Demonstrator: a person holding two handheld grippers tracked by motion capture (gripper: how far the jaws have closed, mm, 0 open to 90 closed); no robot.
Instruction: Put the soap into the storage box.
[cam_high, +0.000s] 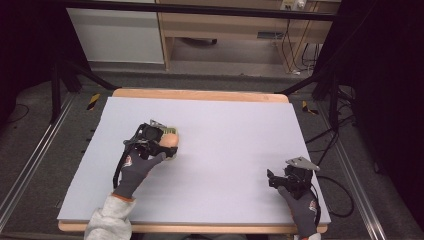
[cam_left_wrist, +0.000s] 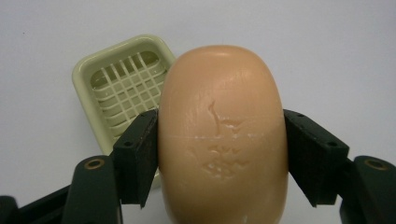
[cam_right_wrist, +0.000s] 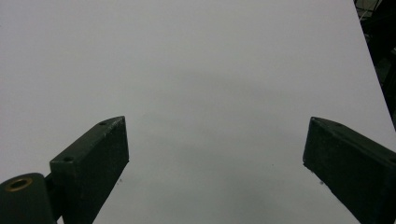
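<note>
A peach-coloured oval bar of soap (cam_left_wrist: 222, 135) with a stamped mark sits between the jaws of my left gripper (cam_left_wrist: 219, 154), whose pads press on both its sides. Behind it on the mat lies a pale green soap dish (cam_left_wrist: 122, 84) with a slotted grid floor, nothing in it. In the high view the left gripper (cam_high: 161, 141) holds the soap (cam_high: 170, 140) just over the dish (cam_high: 171, 132) at the mat's left-centre. My right gripper (cam_high: 272, 179) rests at the near right of the mat, jaws wide apart (cam_right_wrist: 215, 154) with nothing between them.
A lilac mat (cam_high: 220, 140) covers the wooden table (cam_high: 200, 94). Black frame legs and cables (cam_high: 330, 135) stand off the table's right side. A wooden cabinet (cam_high: 225, 30) is at the back.
</note>
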